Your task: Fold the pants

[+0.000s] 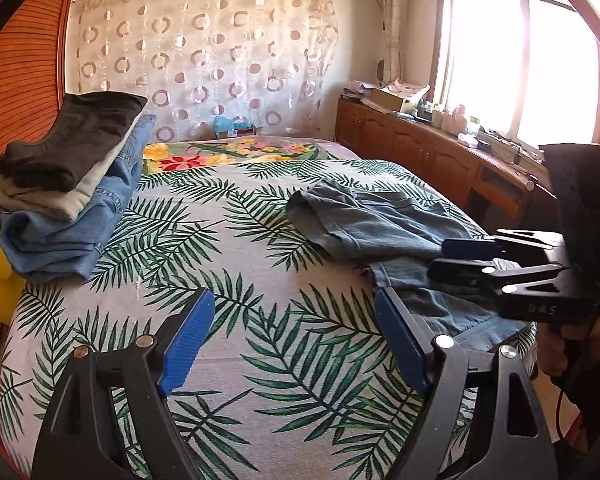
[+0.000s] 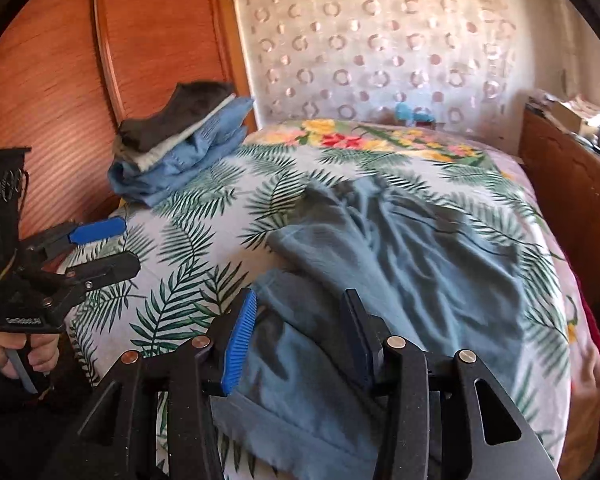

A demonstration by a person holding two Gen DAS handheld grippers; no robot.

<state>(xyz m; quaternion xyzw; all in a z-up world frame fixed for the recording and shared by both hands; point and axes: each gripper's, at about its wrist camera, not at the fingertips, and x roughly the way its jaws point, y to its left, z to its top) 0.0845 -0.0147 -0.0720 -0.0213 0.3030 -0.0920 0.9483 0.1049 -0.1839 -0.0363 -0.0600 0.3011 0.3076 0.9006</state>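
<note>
The pants (image 2: 400,256), a grey-blue pair, lie crumpled and unfolded on the bed (image 2: 188,240), filling the centre and lower middle of the right wrist view and sitting at centre right in the left wrist view. They are bunched in loose ridges, one edge running down toward the lower frame; I cannot tell the waistband from the leg ends.

The right tongs (image 2: 296,336) hover over the near part of the cloth, jaws partly apart, with fabric showing between the pads but not pinched; they hold nothing. The left tongs (image 1: 296,344) stand wide over bare bedspread in the lower middle of their own view, just left of the pants' near edge, and are empty too. A hand (image 2: 24,356) grips the left tool's handle at the lower left of the right wrist view.

My judgement is that the fold is at its start: the garment is laid down but not yet spread. The next move likely calls for each pair of tongs to take an edge or corner, pull the cloth flat, and lay one leg on the other.

No true containers are visible. A stack of folded clothes (image 1: 68,188) sits at the upper left of the bed, dark piece on top, pale in the middle, denim below. A wooden cabinet (image 1: 420,148) runs under the window at the right.
</note>
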